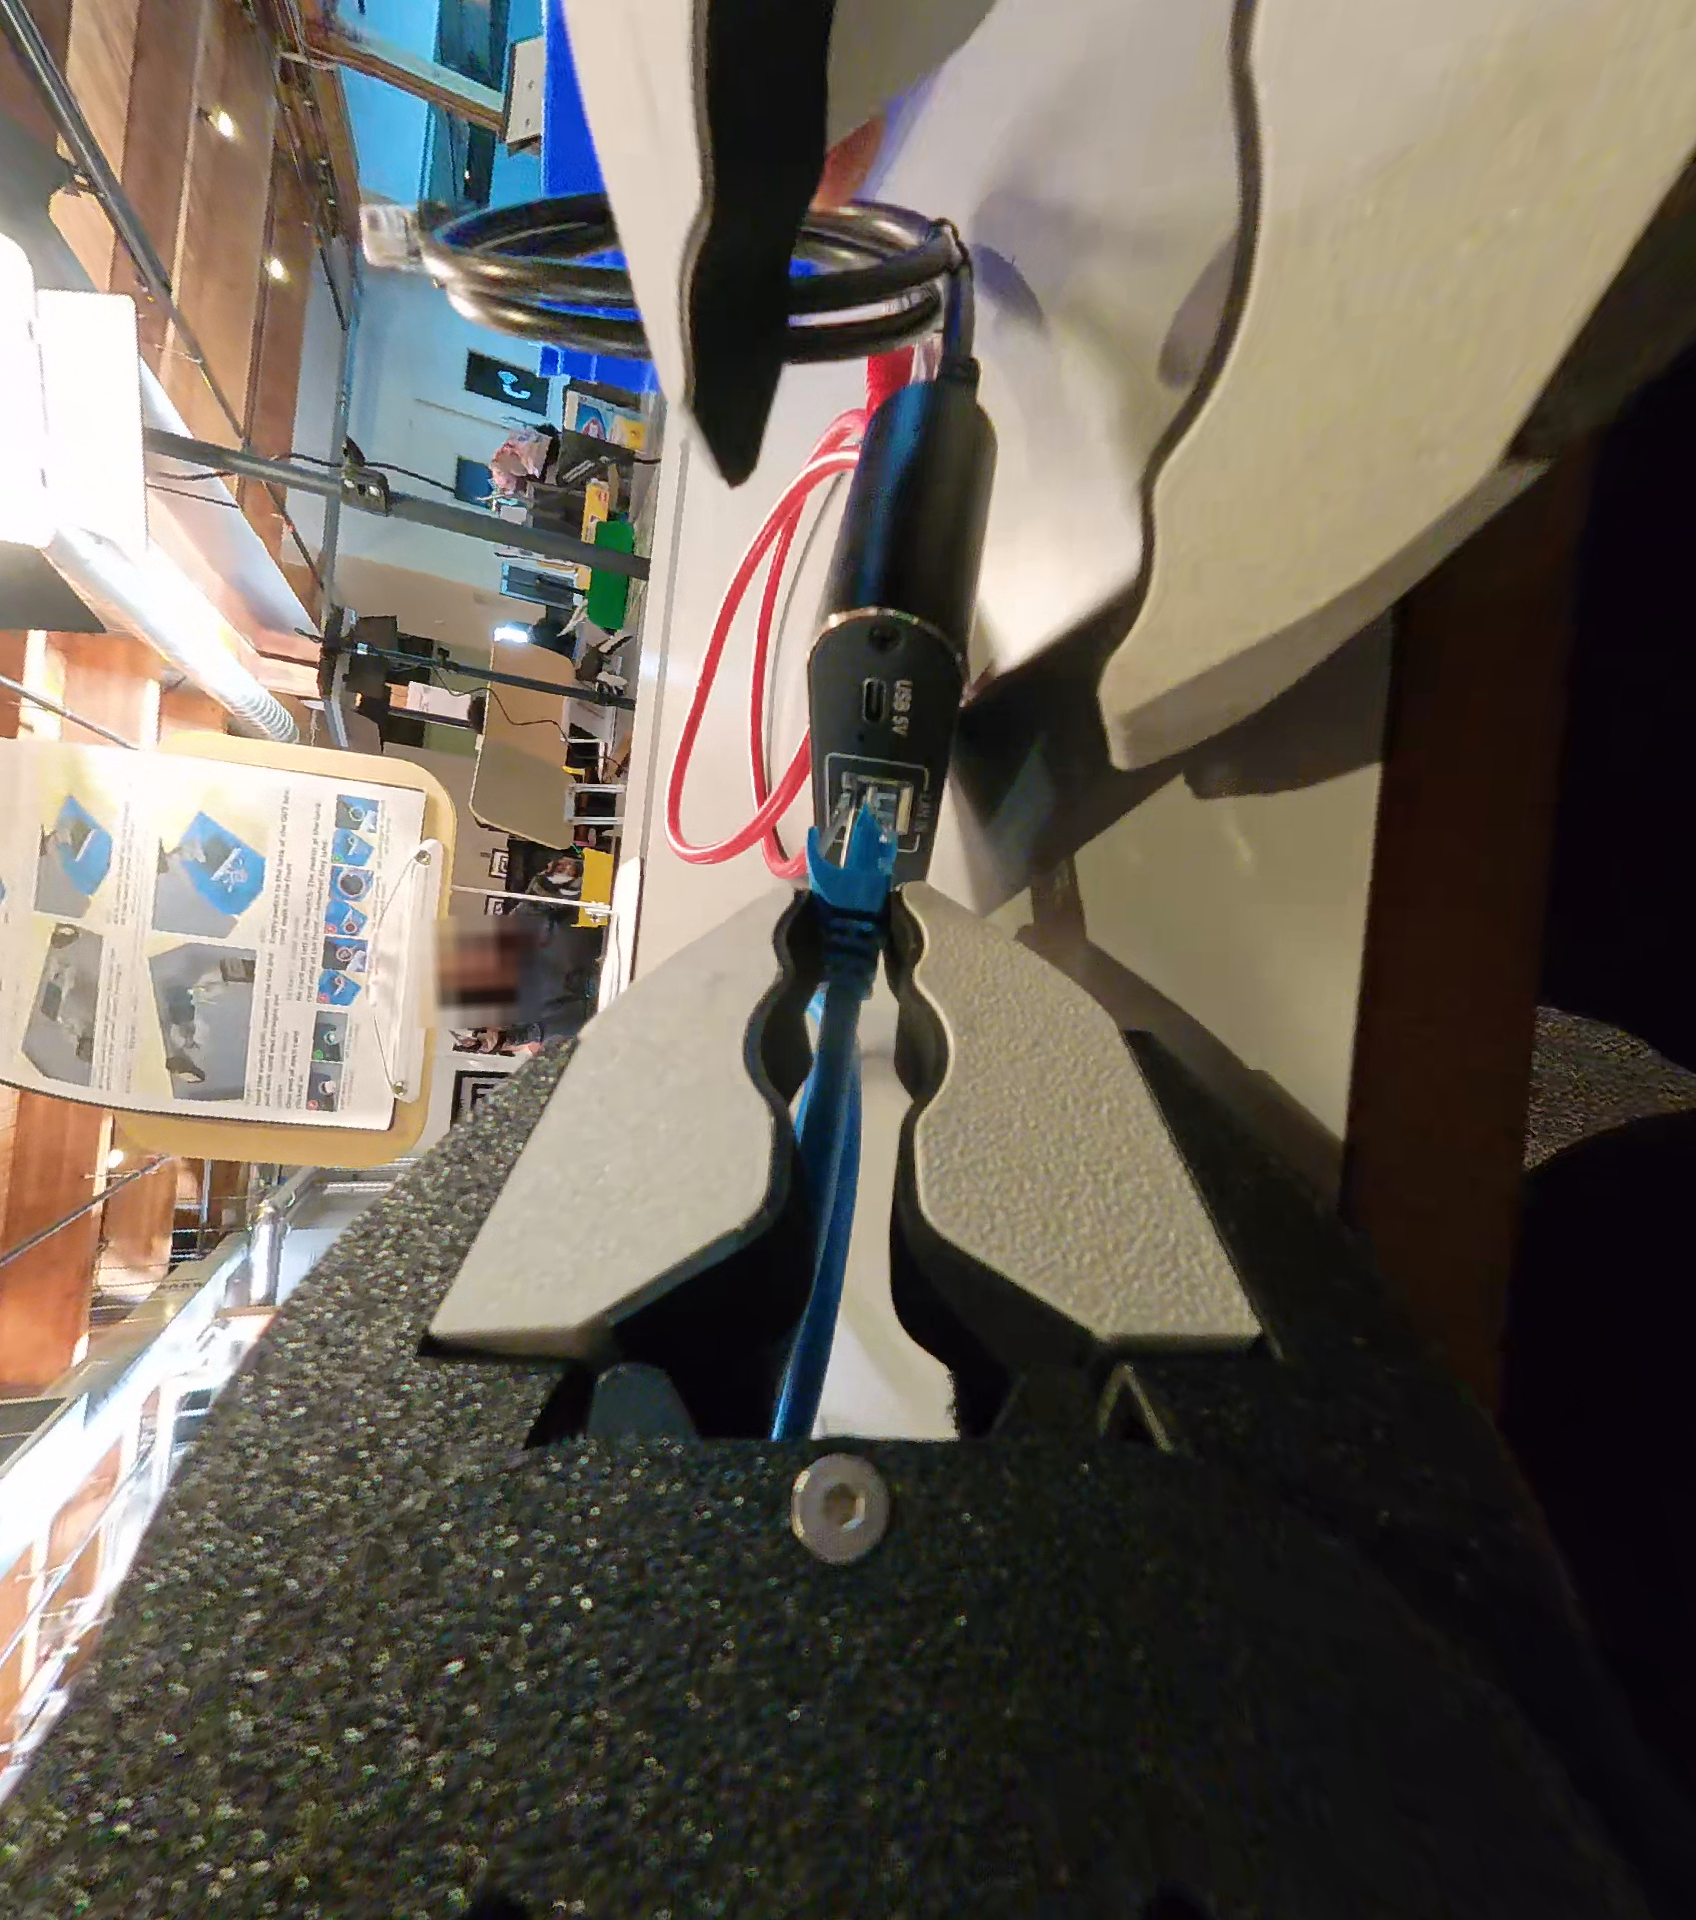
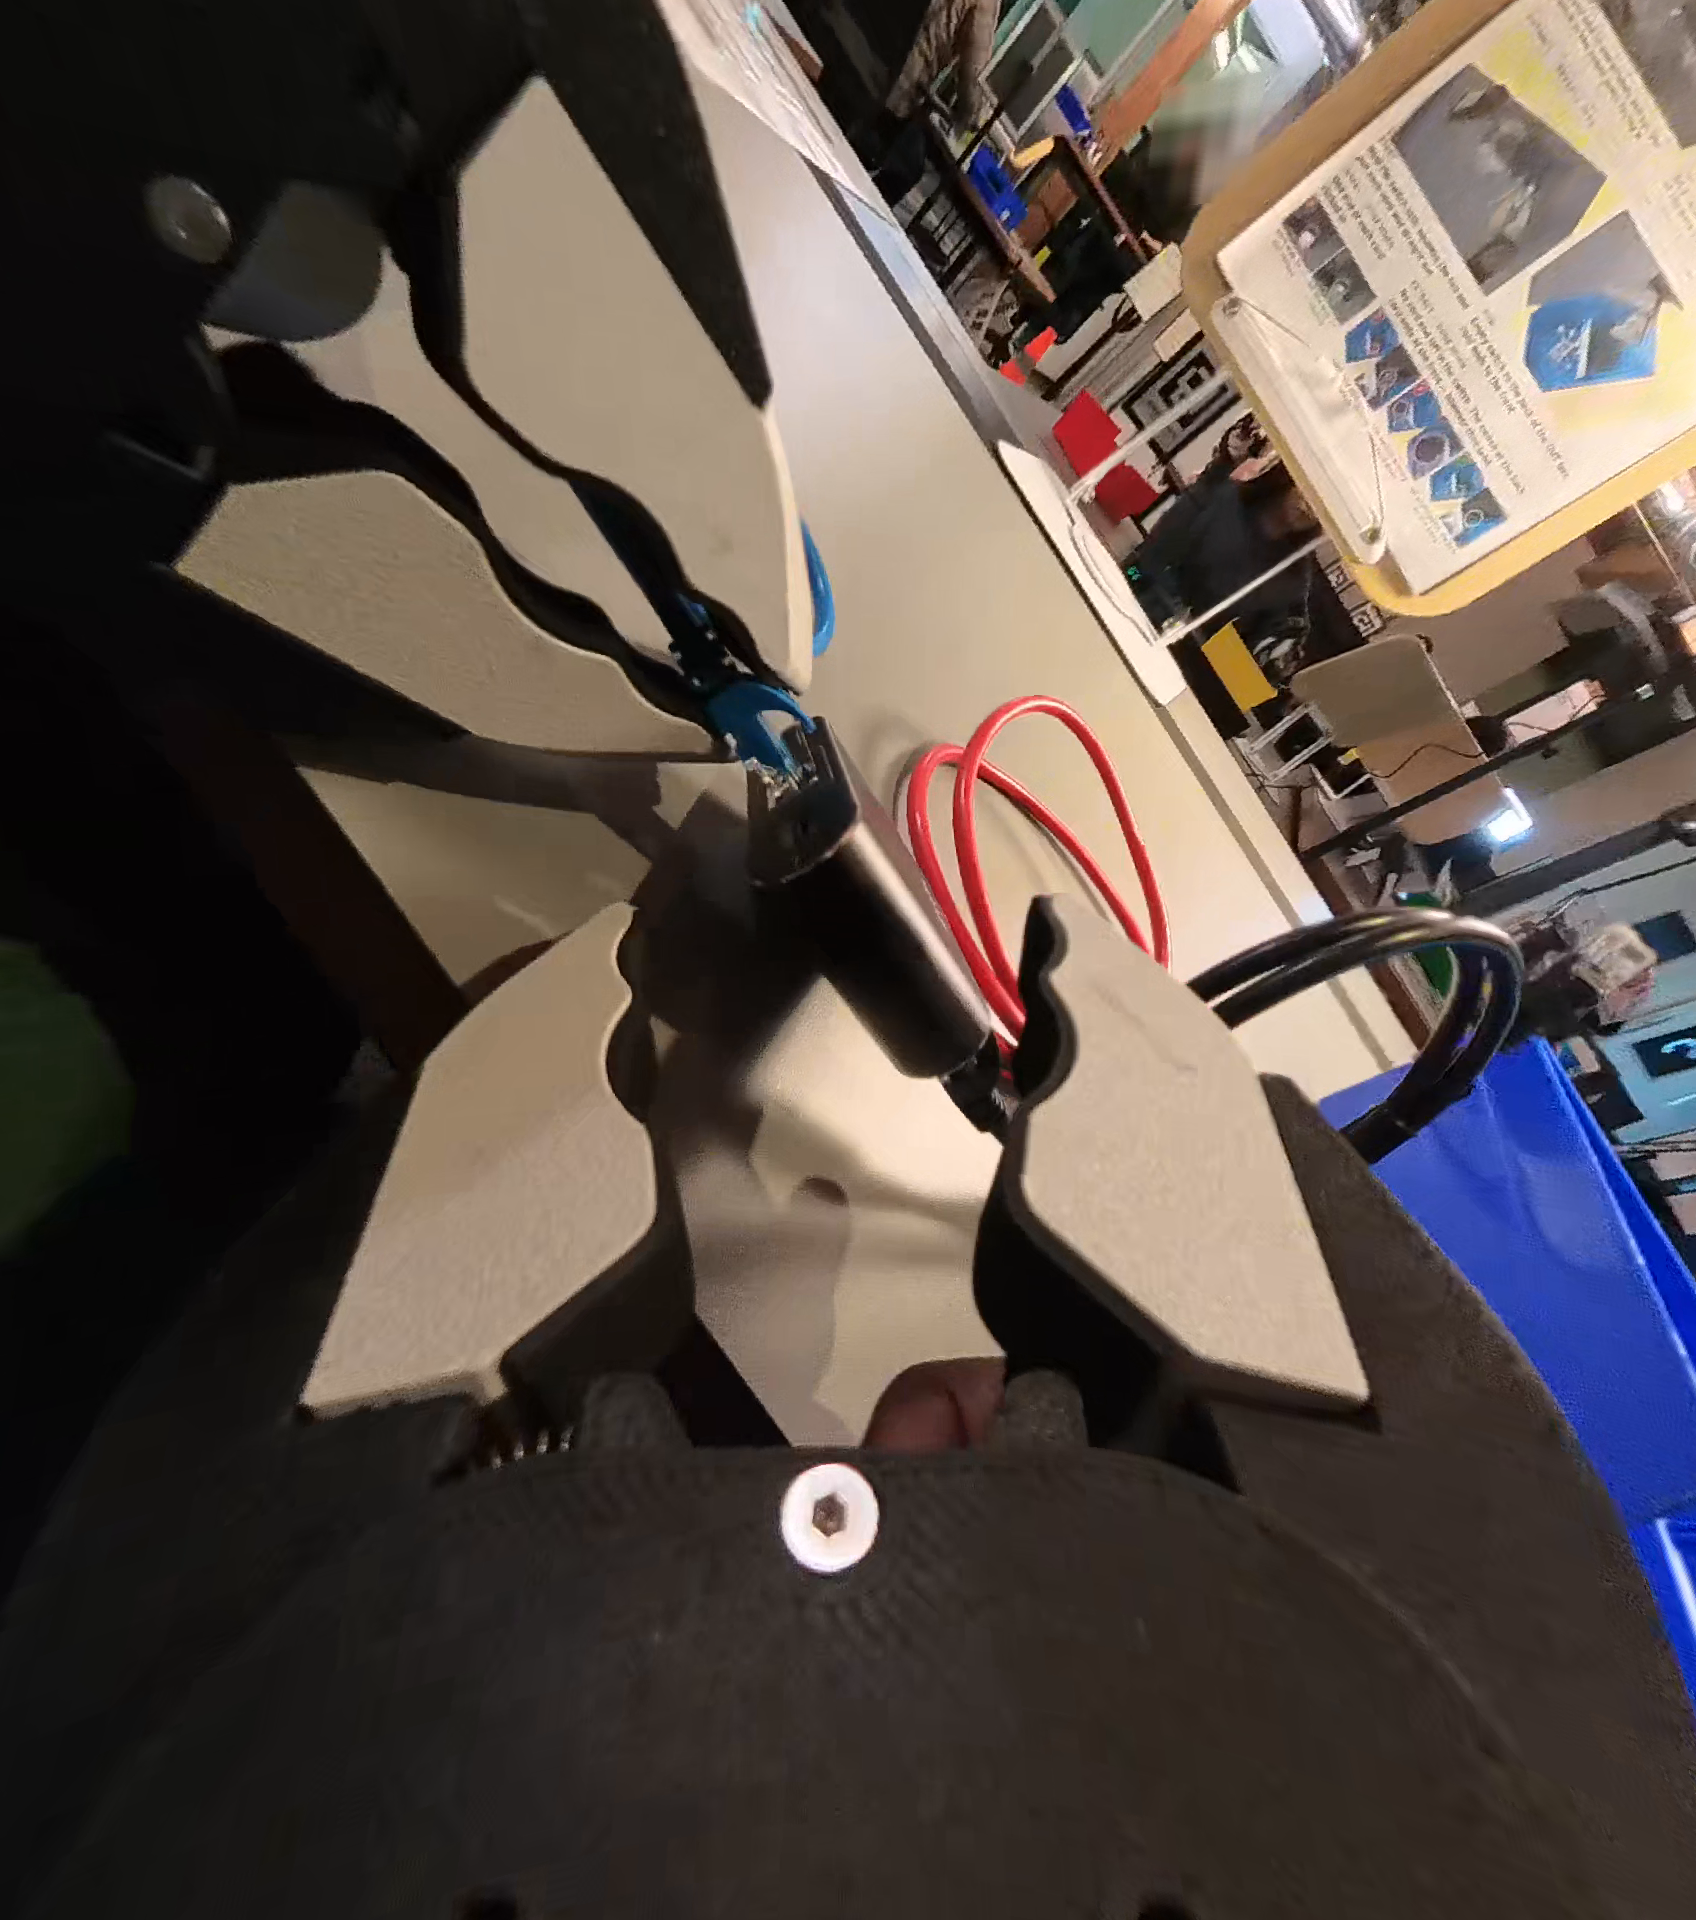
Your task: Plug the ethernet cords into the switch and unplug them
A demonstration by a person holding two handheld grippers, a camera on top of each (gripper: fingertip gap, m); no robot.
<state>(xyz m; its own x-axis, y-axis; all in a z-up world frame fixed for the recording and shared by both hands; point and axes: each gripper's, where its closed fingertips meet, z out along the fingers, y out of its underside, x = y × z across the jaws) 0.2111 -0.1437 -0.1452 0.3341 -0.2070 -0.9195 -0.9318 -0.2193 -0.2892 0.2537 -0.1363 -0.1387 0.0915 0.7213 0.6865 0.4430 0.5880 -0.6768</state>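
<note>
Left gripper [image 1: 849, 914] is clamped on the blue ethernet cord [image 1: 828, 1143] just behind its plug, the cord running back between the two fingers toward the camera. Blue plug [image 1: 849, 847] sits at the mouth of the port on the end face of the black switch [image 1: 901, 582]; the tip appears partly entered, though whether it is fully seated cannot be told. The switch is a slim black oblong body lying on the pale table [image 1: 1270, 935], its port end facing the left gripper.

Right gripper [image 2: 828, 961] has its fingers spread apart, one on each side of the rear end of the switch [image 2: 875, 935]; the right-hand finger [image 2: 1135, 1143] lies close beside the switch body, but contact on either side cannot be confirmed. In the right wrist view the left gripper [image 2: 730, 696] shows farther off, closed on the blue cord [image 2: 709, 655] at the switch's far end.

Black cable [image 2: 1395, 956] leaves the rear of the switch and loops over toward a blue bin [image 2: 1571, 1299]. Red cord [image 2: 1020, 810] lies coiled on the table just beside the switch. Clipboard [image 1: 200, 935] with a printed sheet stands in the background.
</note>
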